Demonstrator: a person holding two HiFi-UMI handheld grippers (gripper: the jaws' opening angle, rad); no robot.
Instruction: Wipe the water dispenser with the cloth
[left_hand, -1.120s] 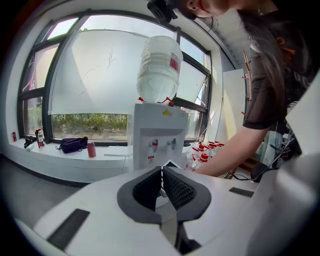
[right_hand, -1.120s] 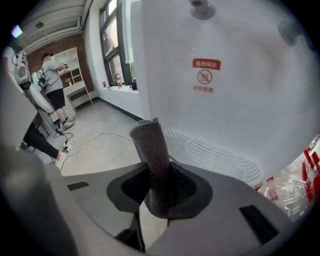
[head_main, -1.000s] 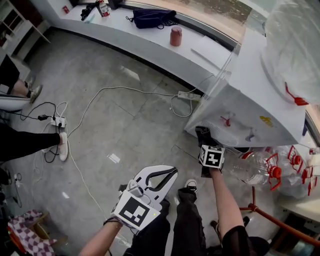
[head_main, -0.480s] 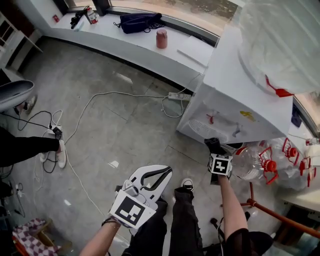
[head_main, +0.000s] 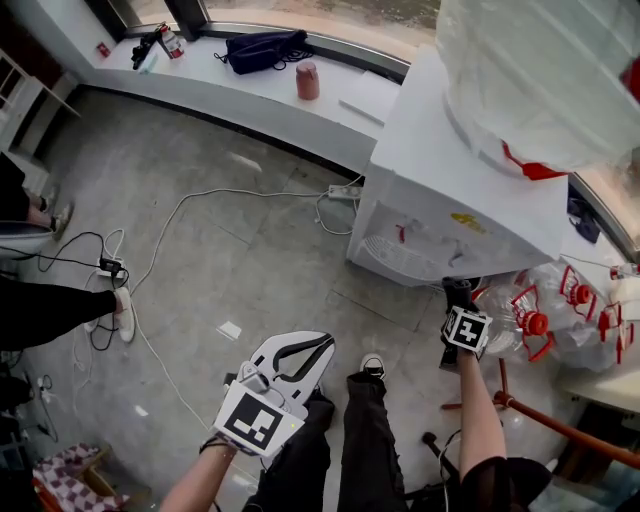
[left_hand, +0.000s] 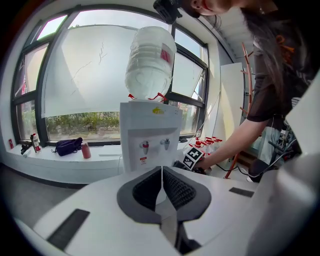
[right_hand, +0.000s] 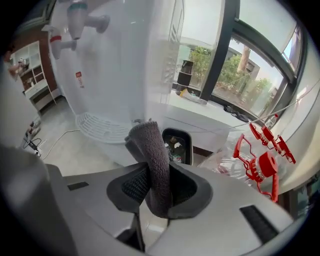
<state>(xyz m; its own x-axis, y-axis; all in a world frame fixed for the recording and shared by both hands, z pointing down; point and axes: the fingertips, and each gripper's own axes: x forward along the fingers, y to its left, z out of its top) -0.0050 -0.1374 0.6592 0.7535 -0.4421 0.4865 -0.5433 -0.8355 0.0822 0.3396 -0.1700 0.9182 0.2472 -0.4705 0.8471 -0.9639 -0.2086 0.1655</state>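
Your right gripper (head_main: 459, 296) has slid from the front of the water dispenser (head_main: 440, 190) round to its side corner, near the bottles (head_main: 530, 322). Your left gripper (head_main: 318, 348) hangs low by your legs.

Left gripper view: its fingers (left_hand: 145, 187) are pressed together on nothing.

Right gripper view: these fingers (right_hand: 131, 185) pinch the cloth (right_hand: 151, 160) close to the dispenser's side wall. That side looks like the next one to wipe.

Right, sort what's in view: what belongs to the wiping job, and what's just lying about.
Job: water dispenser; cloth, clamped in the right gripper.

Lying about: dark bag and red jar on the sill; power strip on the floor; plastic bottles beside the water dispenser; left gripper, shut on nothing.
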